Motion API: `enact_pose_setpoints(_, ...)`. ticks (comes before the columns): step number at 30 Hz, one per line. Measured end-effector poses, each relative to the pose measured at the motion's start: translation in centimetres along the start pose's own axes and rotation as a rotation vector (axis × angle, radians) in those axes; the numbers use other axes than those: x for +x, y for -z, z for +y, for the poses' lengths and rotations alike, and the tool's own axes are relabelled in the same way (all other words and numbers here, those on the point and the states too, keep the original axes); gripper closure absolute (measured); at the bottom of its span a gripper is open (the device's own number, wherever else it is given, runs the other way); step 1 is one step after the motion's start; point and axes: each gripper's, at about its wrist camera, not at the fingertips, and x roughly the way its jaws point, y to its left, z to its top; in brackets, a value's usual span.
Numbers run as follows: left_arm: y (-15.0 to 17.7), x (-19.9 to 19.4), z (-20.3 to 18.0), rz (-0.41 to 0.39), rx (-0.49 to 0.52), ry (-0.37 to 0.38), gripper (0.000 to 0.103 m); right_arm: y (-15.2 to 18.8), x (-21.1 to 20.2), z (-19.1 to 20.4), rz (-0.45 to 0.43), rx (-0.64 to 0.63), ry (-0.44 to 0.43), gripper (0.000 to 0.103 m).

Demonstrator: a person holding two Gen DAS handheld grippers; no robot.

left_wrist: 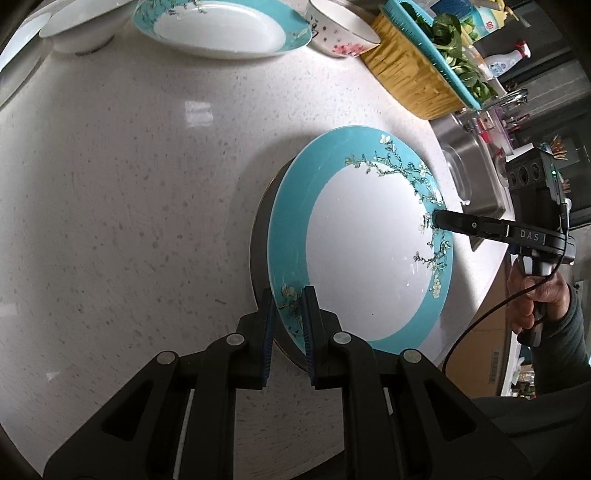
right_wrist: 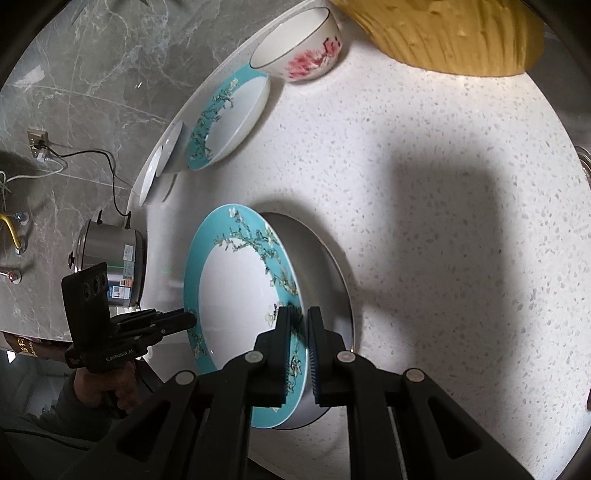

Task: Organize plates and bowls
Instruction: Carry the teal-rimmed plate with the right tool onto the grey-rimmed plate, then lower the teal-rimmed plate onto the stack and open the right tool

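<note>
Left hand-held gripper (left_wrist: 288, 314): clamped on the near rim of the teal blossom plate (left_wrist: 365, 236); body read "EenRobot.AI".
Right hand-held gripper (right_wrist: 298, 328): pinched the opposite rim; body read "DAS".
Teal blossom plate: tilted over a dark-bottomed dish (right_wrist: 325, 280) on the speckled white table (left_wrist: 129, 166).
Farther back: second teal plate (left_wrist: 221, 26), pink-flowered bowl (right_wrist: 299, 48).

Open counter (left_wrist: 129, 184) left of the held plate (left_wrist: 362, 236); back edge blocked by second plate (left_wrist: 221, 26), bowl (left_wrist: 340, 33), yellow basket (left_wrist: 410, 74); sink (left_wrist: 469, 162) right.
</note>
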Motion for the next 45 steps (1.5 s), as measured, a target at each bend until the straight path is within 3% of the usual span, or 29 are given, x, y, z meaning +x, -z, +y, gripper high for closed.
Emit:
enact_pose_setpoints(21, -0.6, 0.4, -0.7, 0.011, 0.033, -0.053, 0.09, 0.2, 1.1, 0.2, 0.02, -0.049, 0.069, 0.09)
enact_pose_setpoints(38, -0.3, 0.7, -2.4, 0.009, 0.135, -0.151, 0.086, 2.2, 1.9, 4.8, -0.023, -0.262, 0.367, 0.077)
enact_pose_setpoints(45, -0.4, 1.1, -3.2, 0.006, 0.166, -0.182, 0.085, 3.0, 2.9, 6.6, -0.032, -0.383, 0.538, 0.075)
